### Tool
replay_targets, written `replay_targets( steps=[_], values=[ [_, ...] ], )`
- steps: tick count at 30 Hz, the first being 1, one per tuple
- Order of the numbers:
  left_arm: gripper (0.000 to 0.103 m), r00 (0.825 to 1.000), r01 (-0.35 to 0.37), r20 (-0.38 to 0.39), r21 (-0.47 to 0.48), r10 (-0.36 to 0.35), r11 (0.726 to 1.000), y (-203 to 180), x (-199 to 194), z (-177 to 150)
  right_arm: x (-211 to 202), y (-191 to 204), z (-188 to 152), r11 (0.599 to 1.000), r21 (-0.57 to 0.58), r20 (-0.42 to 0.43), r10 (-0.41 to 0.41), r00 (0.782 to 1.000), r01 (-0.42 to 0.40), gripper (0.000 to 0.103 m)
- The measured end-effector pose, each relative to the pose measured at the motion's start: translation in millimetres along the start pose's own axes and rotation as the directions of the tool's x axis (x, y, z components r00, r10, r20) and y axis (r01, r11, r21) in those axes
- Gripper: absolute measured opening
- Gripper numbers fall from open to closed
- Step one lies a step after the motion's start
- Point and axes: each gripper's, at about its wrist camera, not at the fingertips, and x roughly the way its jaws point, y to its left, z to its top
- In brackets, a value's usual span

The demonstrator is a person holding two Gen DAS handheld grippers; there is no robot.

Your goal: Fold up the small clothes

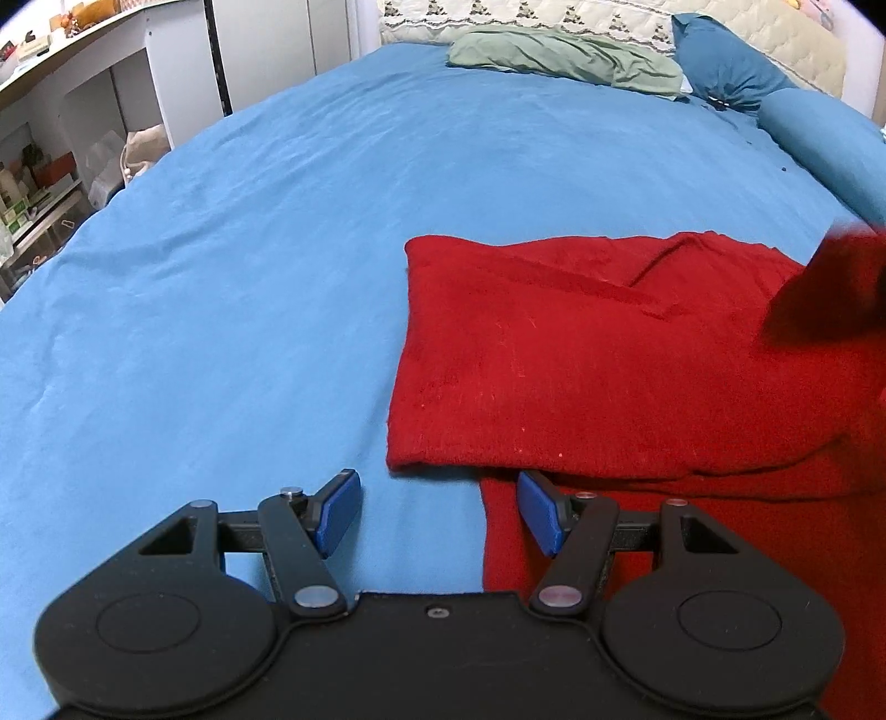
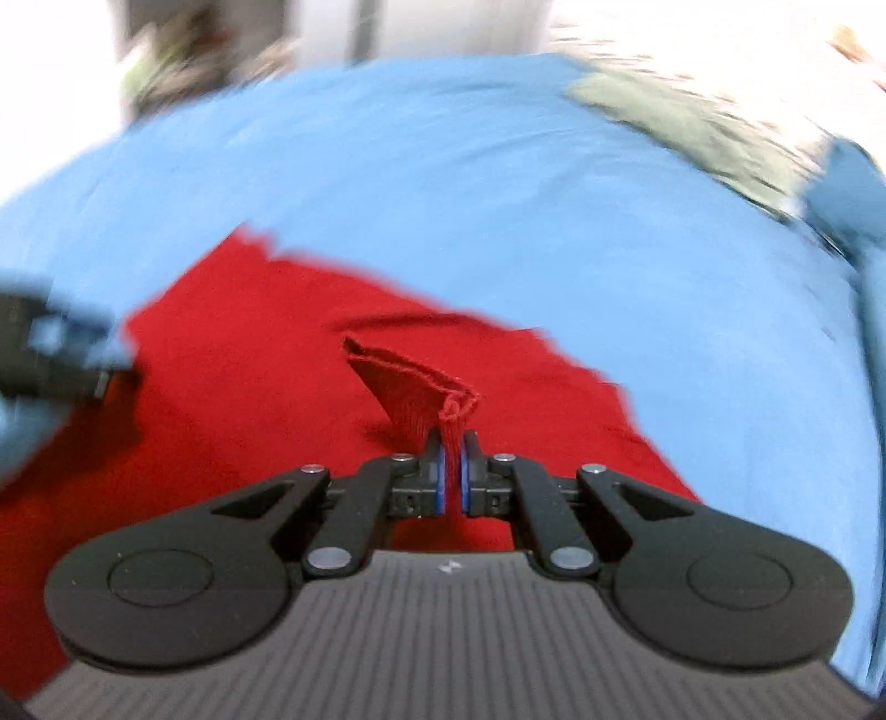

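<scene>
A red knitted garment (image 1: 581, 360) lies partly folded on the blue bedsheet (image 1: 249, 266). My left gripper (image 1: 437, 512) hovers open over the garment's near left edge, one blue pad above the sheet and the other above the red cloth, nothing between them. In the right wrist view, my right gripper (image 2: 453, 468) is shut on a pinched-up fold of the red garment (image 2: 421, 393), lifted off the flat cloth (image 2: 232, 399). The left gripper (image 2: 50, 360) shows as a dark blur at the left edge. A dark blurred shape (image 1: 830, 288) at the right edge is the right gripper.
A green cloth (image 1: 565, 58) and blue pillows (image 1: 731, 66) lie at the head of the bed by a quilted headboard (image 1: 764, 33). White shelves with clutter (image 1: 50, 166) stand beyond the bed's left edge. The right wrist view is motion-blurred.
</scene>
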Motion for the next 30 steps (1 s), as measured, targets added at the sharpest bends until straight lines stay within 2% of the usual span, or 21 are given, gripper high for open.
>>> replay_targets(
  steps=[4,7,9,14,17,21,25,28,30],
  values=[
    [0.068,1.000,-0.002,-0.002,-0.004,0.002,1.000,-3,4,4,-29,-45,-6,0.974,0.218,0.055,-0.075,0.996,0.062,0.020],
    [0.068,1.000,0.000,0.002,0.006,0.000,1.000,-6,9,6,-43,-67,-22,0.943,0.297,0.053,-0.170,0.984,0.147,0.020],
    [0.068,1.000,0.000,0.007,0.018,0.000,1.000,-9,12,8,-40,-79,-37,0.921,0.337,0.021,-0.212,0.977,0.193,0.020],
    [0.068,1.000,-0.008,0.003,0.037,0.008,0.999,-12,18,9,-35,-97,-66,0.902,0.366,-0.011,-0.240,0.971,0.227,0.020],
    [0.066,1.000,-0.019,-0.019,0.023,0.019,1.000,-7,18,7,-41,-106,-76,0.871,0.423,-0.001,-0.275,0.961,0.250,0.020],
    [0.066,0.999,-0.041,-0.032,0.044,0.043,0.998,-9,15,-1,-36,-114,-101,0.825,0.505,-0.062,-0.259,0.964,0.254,0.020],
    [0.065,0.998,-0.046,-0.042,0.041,0.047,0.998,-8,13,2,-29,-102,-128,0.821,0.498,-0.122,-0.250,0.961,0.277,0.020],
    [0.065,0.998,-0.060,0.001,0.077,0.060,0.995,-19,0,8,-23,-99,-144,0.807,0.521,-0.149,-0.234,0.961,0.278,0.021],
    [0.069,0.998,-0.039,0.043,0.109,0.035,0.993,-29,-13,16,-25,-99,-150,0.802,0.525,-0.158,-0.237,0.959,0.285,0.022]
  ],
)
